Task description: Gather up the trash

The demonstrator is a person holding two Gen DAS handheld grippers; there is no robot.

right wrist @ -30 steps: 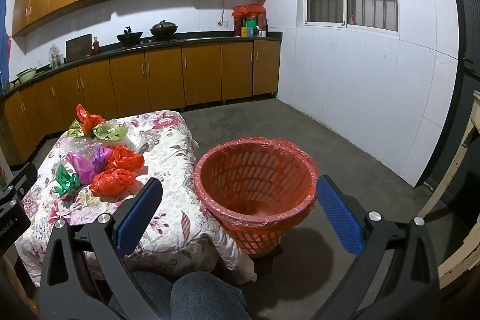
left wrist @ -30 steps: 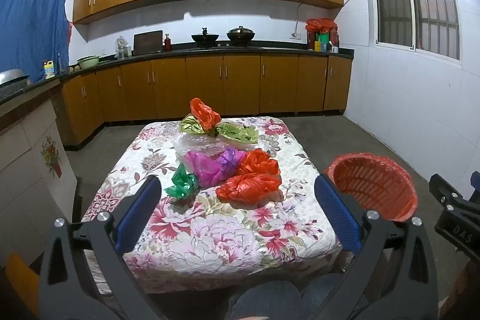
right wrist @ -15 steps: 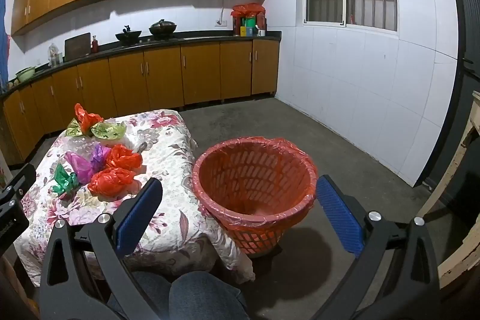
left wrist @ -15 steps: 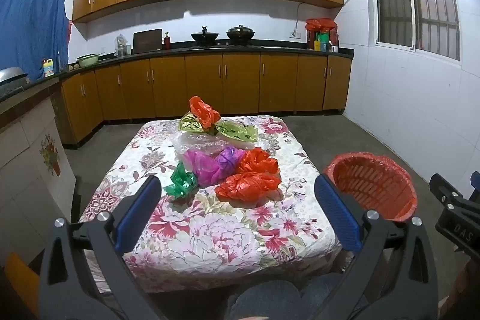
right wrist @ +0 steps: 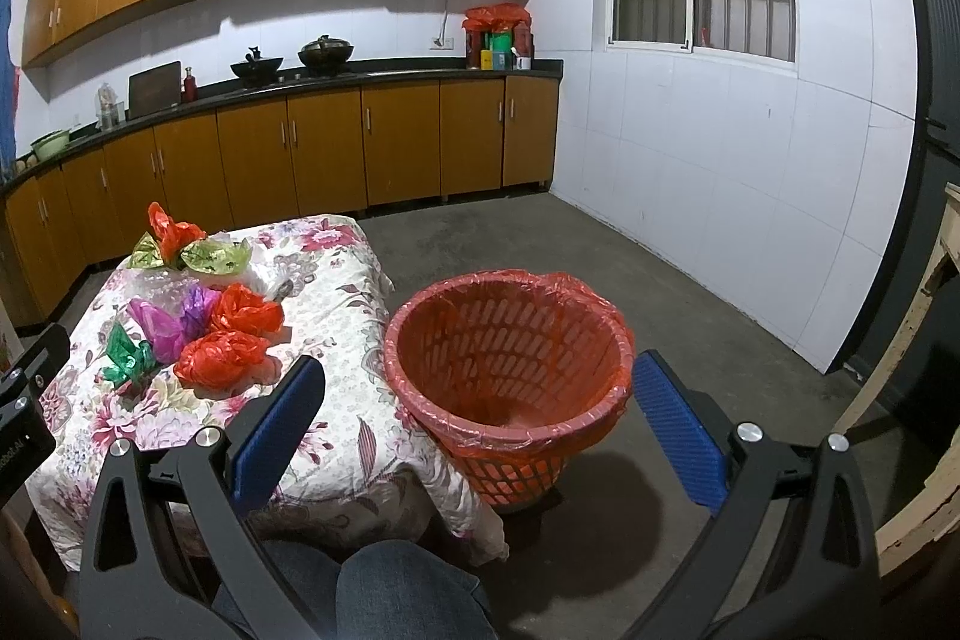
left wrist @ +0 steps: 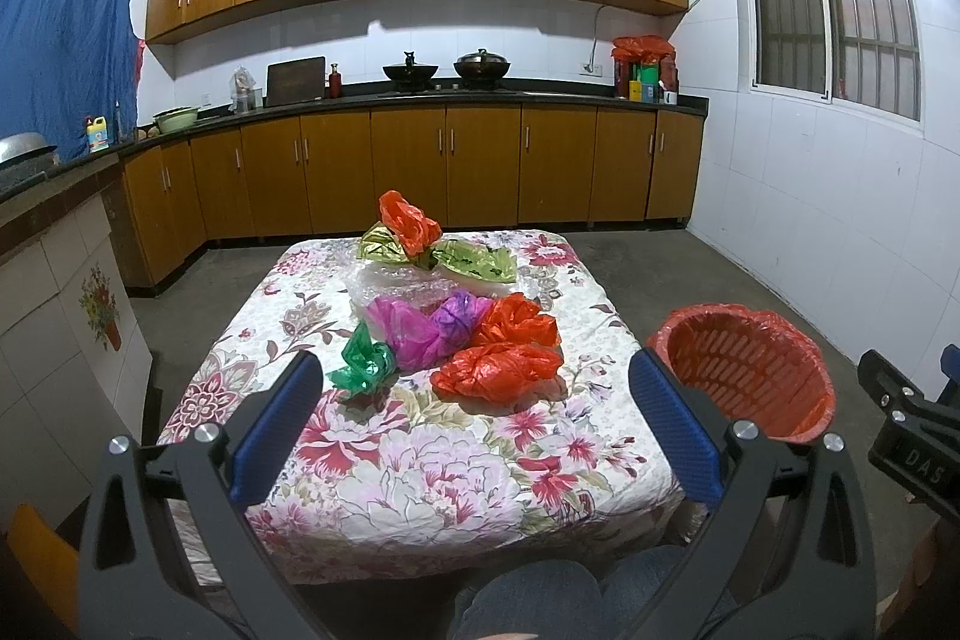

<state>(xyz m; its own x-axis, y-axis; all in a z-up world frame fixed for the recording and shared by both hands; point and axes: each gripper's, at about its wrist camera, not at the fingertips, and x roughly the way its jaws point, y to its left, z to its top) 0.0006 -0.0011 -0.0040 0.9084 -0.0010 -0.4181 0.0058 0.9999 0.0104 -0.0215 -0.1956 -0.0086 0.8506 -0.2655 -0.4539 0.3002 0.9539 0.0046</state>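
Over table [left wrist: 420, 472], both grippers agape

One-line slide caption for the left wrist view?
Open left gripper faces crumpled plastic bags on a floral-clothed table, red lined basket at right.

Wooden cabinets [left wrist: 408, 172], white tiled walls [right wrist: 708, 172], barred window [left wrist: 834, 22], seemingly concrete floor [right wrist: 660, 292]

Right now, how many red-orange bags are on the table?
3: one at the near edge of the pile, one just behind it, one on top at the far end. Others may be hidden underneath.
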